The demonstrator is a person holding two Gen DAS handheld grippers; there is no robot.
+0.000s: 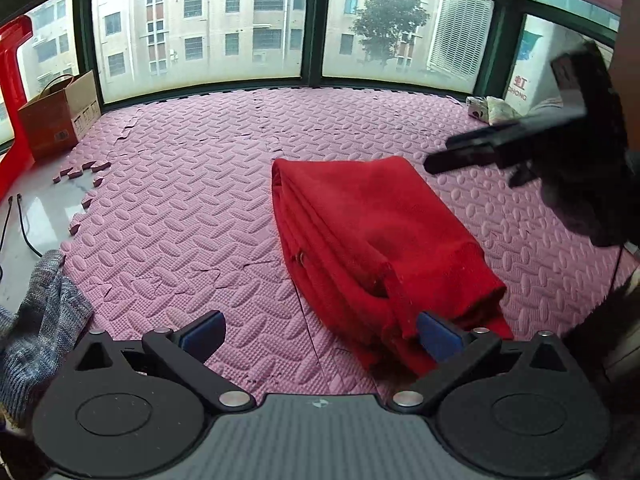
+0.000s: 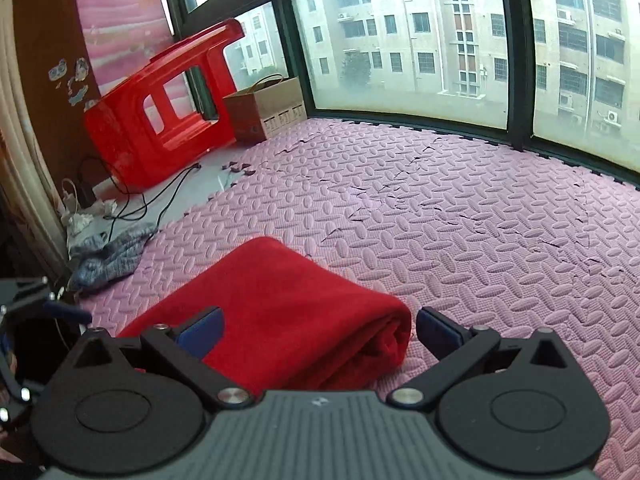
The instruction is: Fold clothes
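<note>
A red garment [image 1: 376, 240] lies folded in several layers on the pink foam mat [image 1: 180, 208]. My left gripper [image 1: 320, 332] is open and empty, hovering at the garment's near left edge; its right pad touches or overlaps the cloth. The right gripper [image 1: 480, 152] shows in the left wrist view, above the garment's far right side. In the right wrist view the folded red garment [image 2: 280, 312] lies just ahead of my right gripper [image 2: 320, 332], which is open and empty above its rolled end. The left gripper [image 2: 44, 308] shows at the left edge.
A grey knitted garment [image 1: 36, 320] lies at the mat's left edge, also in the right wrist view [image 2: 112, 256]. A red plastic stool [image 2: 160, 112], a cardboard box [image 2: 268, 108] and cables [image 2: 140, 200] sit by the windows. A small packet [image 1: 488, 108] lies far right.
</note>
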